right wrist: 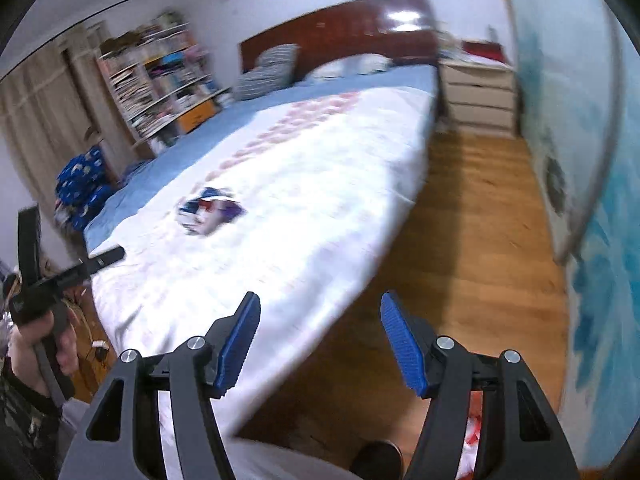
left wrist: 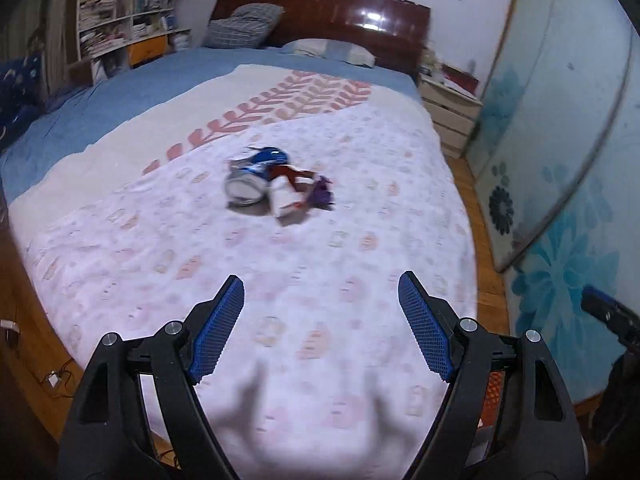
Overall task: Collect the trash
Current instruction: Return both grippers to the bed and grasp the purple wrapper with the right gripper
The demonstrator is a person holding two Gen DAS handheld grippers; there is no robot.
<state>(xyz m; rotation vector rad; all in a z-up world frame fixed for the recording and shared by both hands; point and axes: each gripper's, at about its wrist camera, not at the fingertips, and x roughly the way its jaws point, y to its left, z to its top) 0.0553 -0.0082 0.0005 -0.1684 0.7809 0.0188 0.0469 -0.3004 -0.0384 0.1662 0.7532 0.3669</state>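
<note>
A small pile of trash (left wrist: 276, 186) lies in the middle of the bed (left wrist: 360, 280): a blue wrapper (left wrist: 267, 157), a round white cup or lid (left wrist: 243, 190), a white paper piece (left wrist: 285, 199) and a purple scrap (left wrist: 320, 194). It also shows blurred in the right wrist view (right wrist: 210, 212). My left gripper (left wrist: 320, 304) is open and empty, above the near part of the bed, well short of the pile. My right gripper (right wrist: 318, 320) is open and empty, over the bed's near corner and the floor.
A wooden headboard (left wrist: 320, 8) and pillows stand at the far end. A bookshelf (left wrist: 120, 12) is at the left. A white drawer unit (right wrist: 478, 96) and patterned sliding doors (left wrist: 560, 160) are at the right, with wood floor (right wrist: 480, 240) between.
</note>
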